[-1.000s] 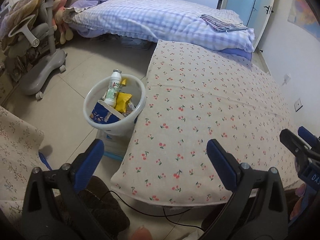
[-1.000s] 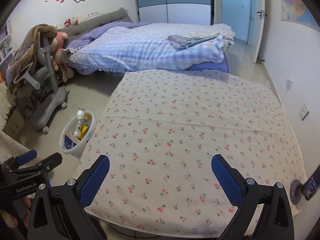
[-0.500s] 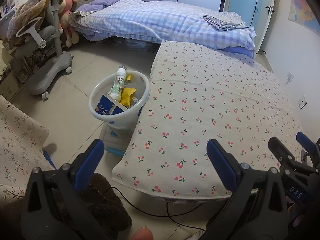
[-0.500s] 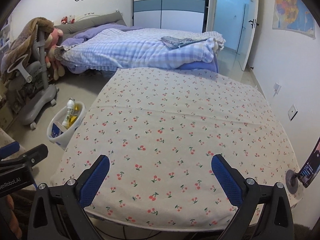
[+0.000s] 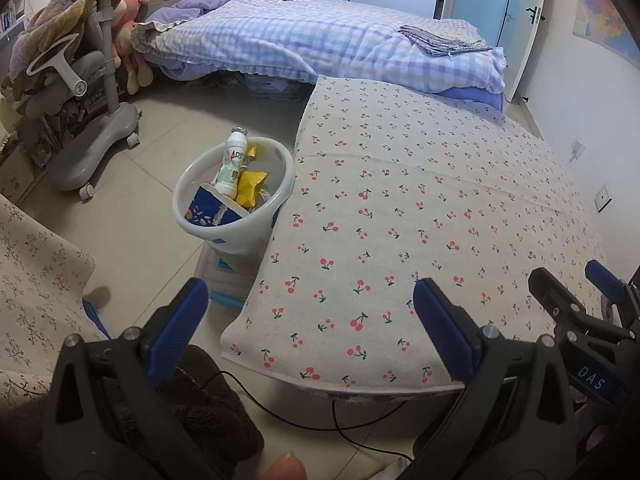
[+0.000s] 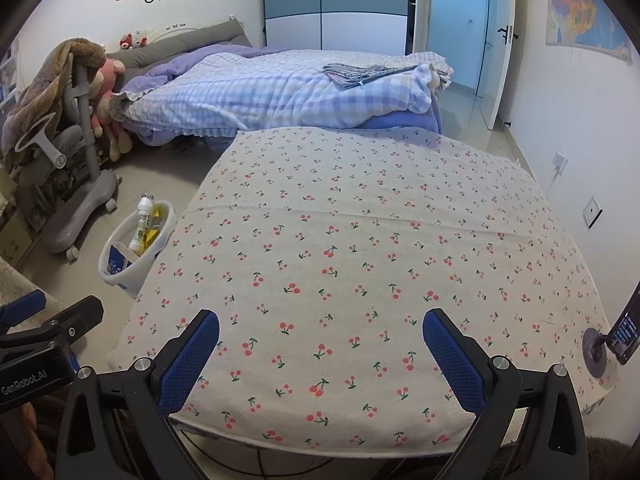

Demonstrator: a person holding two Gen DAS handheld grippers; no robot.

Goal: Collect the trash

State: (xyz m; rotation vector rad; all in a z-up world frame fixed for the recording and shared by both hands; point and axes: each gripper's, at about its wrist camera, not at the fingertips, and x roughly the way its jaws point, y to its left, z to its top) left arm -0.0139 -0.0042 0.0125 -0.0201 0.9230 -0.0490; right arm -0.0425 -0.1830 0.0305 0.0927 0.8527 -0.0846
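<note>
A white bin (image 5: 276, 164) (image 6: 168, 220) stands on the floor against the left edge of the table. In it are a white bottle (image 5: 231, 166) (image 6: 142, 228), a yellow wrapper (image 5: 250, 186) and a blue carton (image 5: 208, 210). My left gripper (image 5: 306, 312) is open and empty, held over the table's near left corner, short of the bin. My right gripper (image 6: 320, 344) is open and empty above the near edge of the cherry-print tablecloth (image 6: 360, 240) (image 5: 420, 208). No loose trash shows on the cloth.
A grey wheeled chair (image 5: 88, 128) (image 6: 76, 184) draped with a brown blanket stands left of the bin. A bed (image 6: 280, 92) with a checked quilt lies behind the table. A phone on a stand (image 6: 616, 336) sits at the table's right corner. A black cable (image 5: 360, 424) runs under the table.
Both grippers have pulled back and risen slightly from the table, staying open. The bin and its contents have not moved.
</note>
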